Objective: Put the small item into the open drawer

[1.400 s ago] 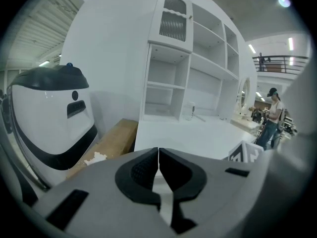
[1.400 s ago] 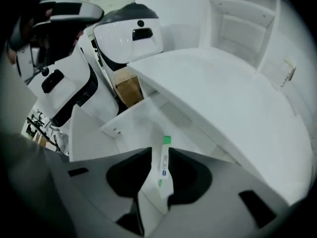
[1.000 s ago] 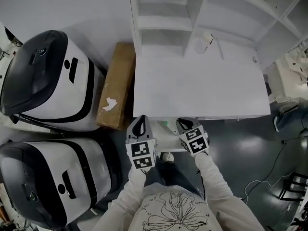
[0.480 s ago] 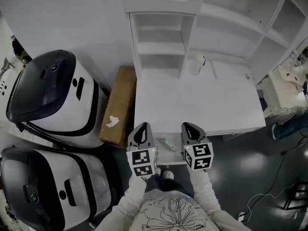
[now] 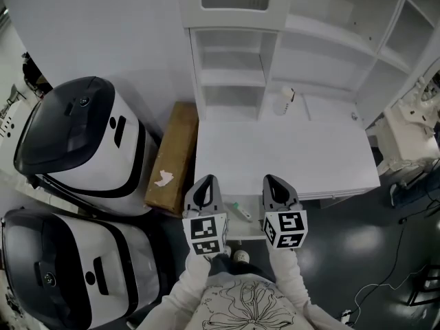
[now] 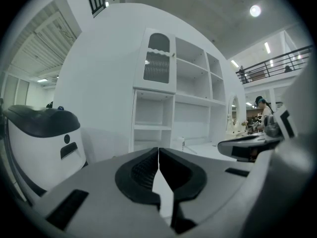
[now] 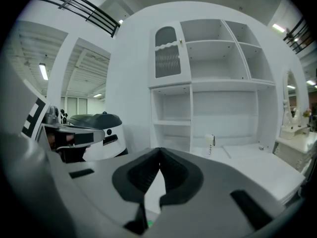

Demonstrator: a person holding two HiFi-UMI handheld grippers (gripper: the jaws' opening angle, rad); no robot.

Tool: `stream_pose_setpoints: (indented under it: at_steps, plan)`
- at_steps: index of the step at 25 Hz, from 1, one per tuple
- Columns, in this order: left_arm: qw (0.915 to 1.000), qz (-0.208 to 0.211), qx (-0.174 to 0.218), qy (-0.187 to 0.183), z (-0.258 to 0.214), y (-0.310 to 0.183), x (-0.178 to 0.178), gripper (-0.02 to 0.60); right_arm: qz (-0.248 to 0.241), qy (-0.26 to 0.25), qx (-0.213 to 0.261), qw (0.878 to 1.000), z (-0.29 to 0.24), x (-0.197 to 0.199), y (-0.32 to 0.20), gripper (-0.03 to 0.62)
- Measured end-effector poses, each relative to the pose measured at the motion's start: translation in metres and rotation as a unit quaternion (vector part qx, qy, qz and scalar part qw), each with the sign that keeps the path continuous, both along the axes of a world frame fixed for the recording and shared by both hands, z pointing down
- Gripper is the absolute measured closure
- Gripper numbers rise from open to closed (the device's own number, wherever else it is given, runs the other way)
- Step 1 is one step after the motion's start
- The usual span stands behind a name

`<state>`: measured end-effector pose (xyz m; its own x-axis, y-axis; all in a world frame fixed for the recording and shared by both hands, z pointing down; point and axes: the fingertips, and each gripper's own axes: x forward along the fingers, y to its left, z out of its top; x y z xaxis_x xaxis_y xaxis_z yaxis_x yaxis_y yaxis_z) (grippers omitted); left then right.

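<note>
One small item (image 5: pixel 241 211), seemingly a pale stick with a green tip, lies in the open drawer (image 5: pixel 251 227) below the table (image 5: pixel 289 157) edge, while the right gripper (image 5: pixel 273 179), drawn back from it, has closed its jaws empty beside the equally shut, empty left gripper (image 5: pixel 205 179), so placing looks done.

White desk top (image 5: pixel 289 150), small white bottle (image 5: pixel 287 100) upright at its back, small item (image 5: pixel 242 212) lying in the open drawer (image 5: pixel 234 227)

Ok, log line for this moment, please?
small item: lying in open drawer | left gripper: jaws shut, empty | right gripper: jaws shut, empty | both: held over drawer
</note>
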<state>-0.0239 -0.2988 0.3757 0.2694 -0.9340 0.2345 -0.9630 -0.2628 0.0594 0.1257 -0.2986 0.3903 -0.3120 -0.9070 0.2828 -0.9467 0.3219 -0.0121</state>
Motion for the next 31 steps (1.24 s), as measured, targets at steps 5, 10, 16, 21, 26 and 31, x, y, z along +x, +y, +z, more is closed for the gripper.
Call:
stream_pose_setpoints:
  at_steps: [5,10,16,21,26,31]
  plan:
    - [1.0,-0.001,0.002,-0.005,-0.001,-0.001,0.001,0.574,0.0,-0.01,0.006,1.0,-0.002,-0.001,0.0,0.592]
    - [0.9999,0.0,0.001,-0.011,0.0,-0.001,0.004,0.574,0.005,-0.017,0.007,1.0,-0.001,0.002,0.0,0.592]
    - [0.9999,0.001,0.003,-0.01,-0.001,-0.003,0.005,0.574,0.009,-0.017,0.007,1.0,0.0,0.005,-0.001,0.591]
    - [0.9999,0.0,0.002,-0.013,0.001,-0.004,0.007,0.574,0.012,-0.02,0.005,1.0,0.001,0.007,0.0,0.592]
    - [0.9999,-0.001,0.001,-0.012,0.001,-0.005,0.006,0.574,0.015,-0.021,0.003,1.0,0.002,0.008,-0.001,0.591]
    - [0.9999,-0.002,0.004,-0.012,0.0,-0.007,0.006,0.574,0.015,-0.019,0.001,1.0,0.003,0.009,-0.003,0.592]
